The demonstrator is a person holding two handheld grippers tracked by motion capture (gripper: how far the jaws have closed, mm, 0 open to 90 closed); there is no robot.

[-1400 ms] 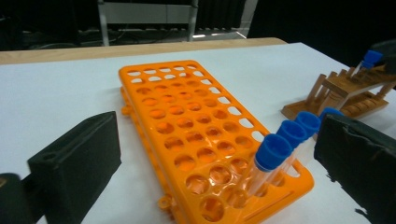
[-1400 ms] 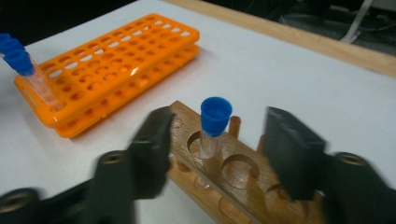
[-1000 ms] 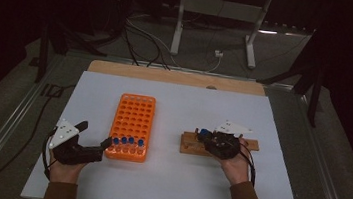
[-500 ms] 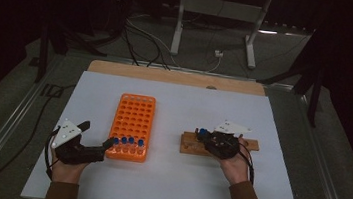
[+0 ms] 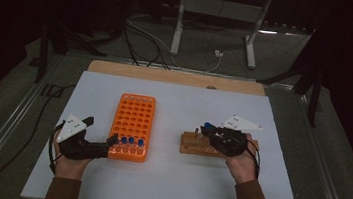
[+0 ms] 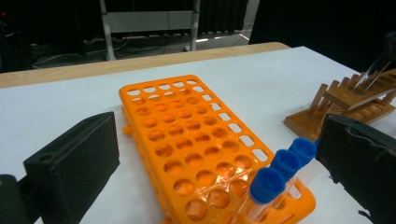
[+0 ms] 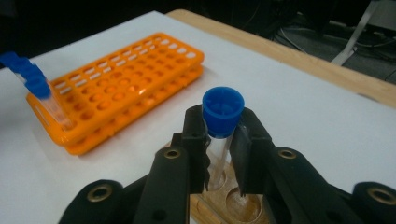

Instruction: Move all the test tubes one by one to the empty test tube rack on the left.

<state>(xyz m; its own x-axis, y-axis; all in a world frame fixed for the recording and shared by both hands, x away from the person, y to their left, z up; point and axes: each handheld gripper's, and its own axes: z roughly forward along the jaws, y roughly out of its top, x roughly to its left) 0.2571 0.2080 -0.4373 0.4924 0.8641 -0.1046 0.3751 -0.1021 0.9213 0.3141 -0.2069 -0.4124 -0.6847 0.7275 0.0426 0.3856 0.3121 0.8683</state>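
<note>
Right tool (image 7: 218, 154) pinches blue-capped tube (image 7: 222, 122) upright above wooden stand (image 5: 198, 146); left tool (image 6: 219, 158) spread beside orange rack (image 6: 196, 140).

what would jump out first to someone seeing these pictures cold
The bright orange tube rack on the white table draws the eye first, lying left of centre with three blue-capped tubes standing in its near row. Next comes the right hand-held gripper, shut on a clear tube with a blue cap just above the wooden rack at the right. The left hand-held gripper rests open at the orange rack's near left corner.
</note>
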